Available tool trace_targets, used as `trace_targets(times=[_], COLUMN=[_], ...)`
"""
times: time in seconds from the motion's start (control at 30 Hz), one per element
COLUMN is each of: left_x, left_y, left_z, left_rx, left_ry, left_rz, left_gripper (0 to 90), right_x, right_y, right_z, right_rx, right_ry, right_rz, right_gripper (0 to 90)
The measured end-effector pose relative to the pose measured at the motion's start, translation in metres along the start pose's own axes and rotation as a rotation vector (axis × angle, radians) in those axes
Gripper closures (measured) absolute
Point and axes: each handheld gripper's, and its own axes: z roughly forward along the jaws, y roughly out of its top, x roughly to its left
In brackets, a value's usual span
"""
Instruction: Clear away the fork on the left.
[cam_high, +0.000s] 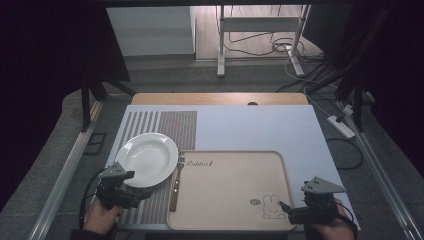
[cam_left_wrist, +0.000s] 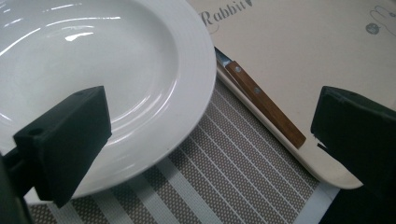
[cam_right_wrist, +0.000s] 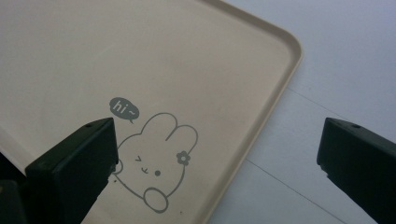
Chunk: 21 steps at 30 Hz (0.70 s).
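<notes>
The table (cam_high: 260, 127) carries a white sheet, and on its near half sits a beige tray (cam_high: 230, 187) with a rabbit drawing in its near right corner. To the tray's left lies a striped mat (cam_high: 170, 125), and on the mat rests a white plate (cam_high: 147, 159), its right rim just beside the tray's left edge. Between plate and tray lies a fork (cam_high: 176, 182) with a wooden handle: its long axis runs near to far, handle toward the person, tines away and close to the plate's rim. In the left gripper view the handle (cam_left_wrist: 266, 105) rests along the tray's raised edge, and the tines are hidden behind the plate (cam_left_wrist: 107, 70).

The left gripper (cam_high: 131, 192) sits at the plate's near rim, jaws spread wide, one jaw over the plate's edge and the other out over the tray's corner, holding nothing. The plate lies straight ahead of it and touching distance away; the fork handle is just to its right. The right gripper (cam_high: 286, 207) hovers at the tray's near right corner, jaws also spread and empty, straddling the tray rim (cam_right_wrist: 275, 98) near the rabbit.

The left hand is plainly the nearer one to both plate and fork, so the next grasp is probably its own, likely on the plate's near rim
</notes>
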Motion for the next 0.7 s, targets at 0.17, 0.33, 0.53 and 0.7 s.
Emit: trace_targets(times=[0.17,0.33,0.53,0.7], left_x=[-0.002,-0.004,-0.004,-0.005], left_y=[-0.004,-0.006,-0.01,-0.012], left_z=[-0.006,-0.011,-0.015,-0.018], left_rx=[-0.024,-0.017,-0.013,-0.012], left_ry=[0.012,0.039,0.058,0.068], left_rz=[-0.004,-0.002,-0.002,-0.006], left_gripper=[0.0,0.0,0.0,0.0], right_x=[0.0,0.0,0.0,0.0], right_y=[0.0,0.0,0.0,0.0], right_z=[0.0,0.0,0.0,0.0], right_rx=[0.001,0.0,-0.001,0.002], right_ry=[-0.002,-0.003,-0.005,-0.01], right_rz=[0.0,0.002,0.004,0.011], right_gripper=[0.0,0.0,0.0,0.0])
